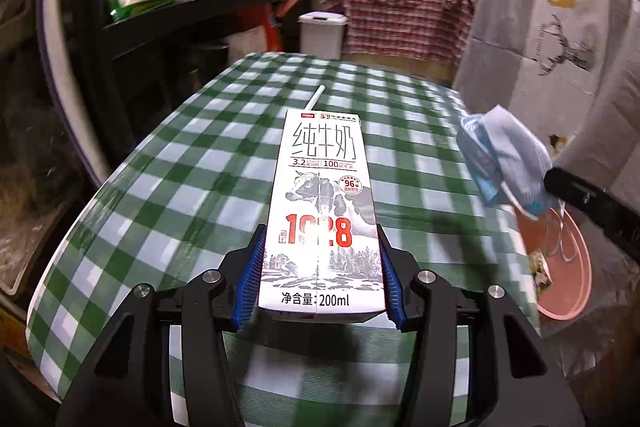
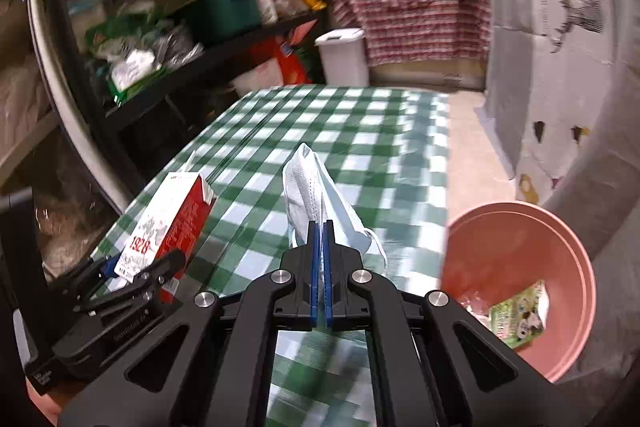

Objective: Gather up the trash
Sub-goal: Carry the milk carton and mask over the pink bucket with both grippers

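A white and red milk carton (image 1: 324, 211) with a straw at its top is held above the green checked tablecloth (image 1: 168, 187), and my left gripper (image 1: 320, 263) is shut on its lower sides with the blue pads. From the right wrist view the carton (image 2: 168, 223) and the left gripper (image 2: 136, 267) appear at the lower left. My right gripper (image 2: 320, 239) is shut on a crumpled light blue face mask (image 2: 316, 187), lifted off the table. The mask (image 1: 504, 163) hangs at the right of the left wrist view, its ear loops dangling.
A pink basin (image 2: 560, 251) sits at the table's right edge with a green wrapper (image 2: 516, 315) inside; it also shows as the basin (image 1: 576, 267) in the left view. A white lidded bin (image 1: 322, 35) stands beyond the table. Dark cluttered shelves (image 1: 160, 7) line the left.
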### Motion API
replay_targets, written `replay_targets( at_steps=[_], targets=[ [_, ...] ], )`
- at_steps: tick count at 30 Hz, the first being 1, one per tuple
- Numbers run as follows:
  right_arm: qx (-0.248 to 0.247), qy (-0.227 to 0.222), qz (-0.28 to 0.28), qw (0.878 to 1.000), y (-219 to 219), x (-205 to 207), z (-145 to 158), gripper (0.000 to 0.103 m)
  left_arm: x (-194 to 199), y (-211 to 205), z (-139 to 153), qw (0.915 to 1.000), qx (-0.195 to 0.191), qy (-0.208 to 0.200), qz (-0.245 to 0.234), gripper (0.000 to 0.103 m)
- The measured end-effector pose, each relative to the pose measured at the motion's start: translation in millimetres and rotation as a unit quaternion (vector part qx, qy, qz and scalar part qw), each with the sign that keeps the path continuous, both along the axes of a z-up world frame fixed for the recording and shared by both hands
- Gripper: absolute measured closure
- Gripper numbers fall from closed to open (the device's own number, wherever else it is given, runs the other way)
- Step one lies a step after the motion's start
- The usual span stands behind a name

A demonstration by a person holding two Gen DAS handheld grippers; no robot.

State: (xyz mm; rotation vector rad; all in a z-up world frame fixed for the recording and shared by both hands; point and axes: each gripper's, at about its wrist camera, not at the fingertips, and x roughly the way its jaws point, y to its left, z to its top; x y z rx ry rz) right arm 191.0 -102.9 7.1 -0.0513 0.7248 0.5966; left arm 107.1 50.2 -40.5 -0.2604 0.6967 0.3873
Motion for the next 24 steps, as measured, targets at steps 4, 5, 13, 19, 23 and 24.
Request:
replay_targets(
  at_steps=[4, 5, 13, 19, 23, 24],
  targets=[
    [0.018, -0.008, -0.023, 1.0, -21.2, 0.2, 10.5, 0.1, 3.1, -17.6, 4.4, 0.9997, 0.0, -0.004, -0.024, 0.053],
    [0.02, -0.011, -0.028, 0.999, -25.7, 0.1, 12.0, 0.1, 4.0, -22.1, 5.3, 0.9995, -0.001, -0.004, -0.03, 0.053],
    [0.038, -0.012, -0.067, 0.997, -55.3, 5.1, 17.5, 0.1, 19.0, -52.4, 19.2, 0.9972, 0.013, -0.012, -0.072, 0.053],
    [0.043, -0.018, -0.119, 0.992, -83.0, 15.6, 25.3, 0.1, 34.3, -69.8, 31.3, 0.9955, 0.009, -0.019, -0.092, 0.053],
    [0.038, -0.024, -0.152, 0.987, -101.2, 19.9, 29.4, 0.1, 44.9, -79.3, 34.8, 0.9941, 0.0, -0.022, -0.107, 0.053],
    [0.042, -0.022, -0.158, 0.986, -106.1, 21.2, 29.6, 0.1, 47.2, -81.9, 35.4, 0.9938, 0.0, -0.022, -0.109, 0.053]
  ],
)
